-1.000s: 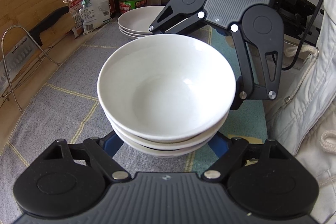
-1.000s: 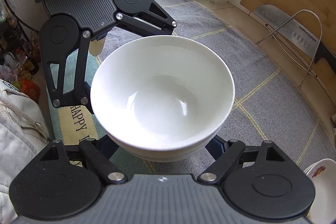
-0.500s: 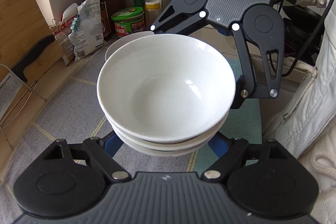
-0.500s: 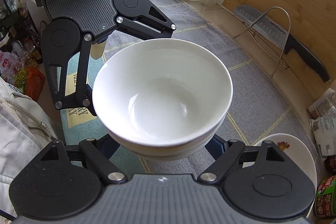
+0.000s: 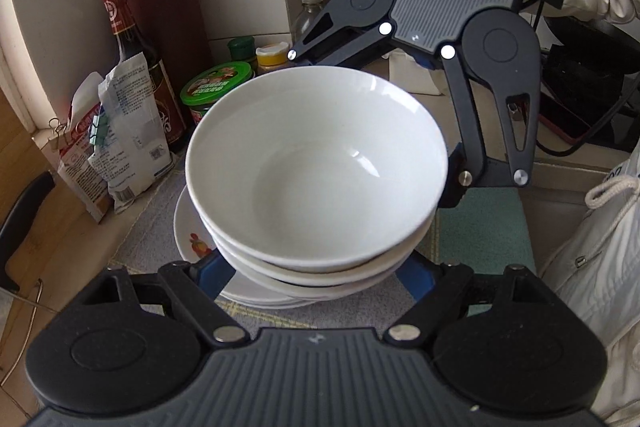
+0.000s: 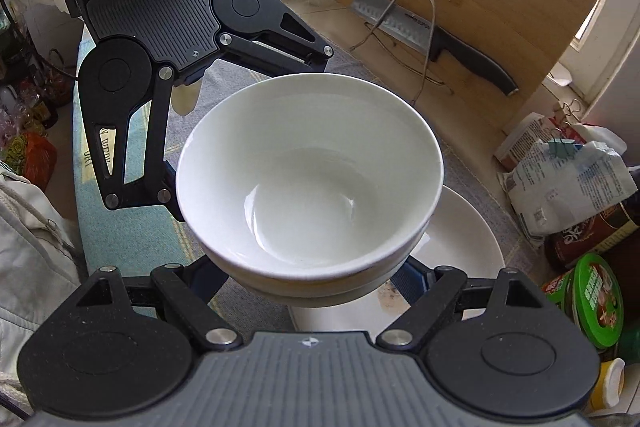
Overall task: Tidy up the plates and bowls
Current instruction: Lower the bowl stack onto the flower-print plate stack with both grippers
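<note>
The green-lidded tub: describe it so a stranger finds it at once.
Start at the knife block against the tiled wall, then drop to the dark bottle before it. Right of that bottle stands the green-lidded tub, the only container with a wide, flat, picture-printed green lid.

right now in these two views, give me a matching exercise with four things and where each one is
Things:
1. stack of bowls
2. plates
3. kitchen knife
4. green-lidded tub

Places:
A. leaning on the wooden board, behind the wire stand
B. on the grey mat, under the raised bowls
C. held up between the two grippers
D. by the wall, next to the dark bottle

Pairs: 1-C, 2-B, 3-A, 4-D
</note>
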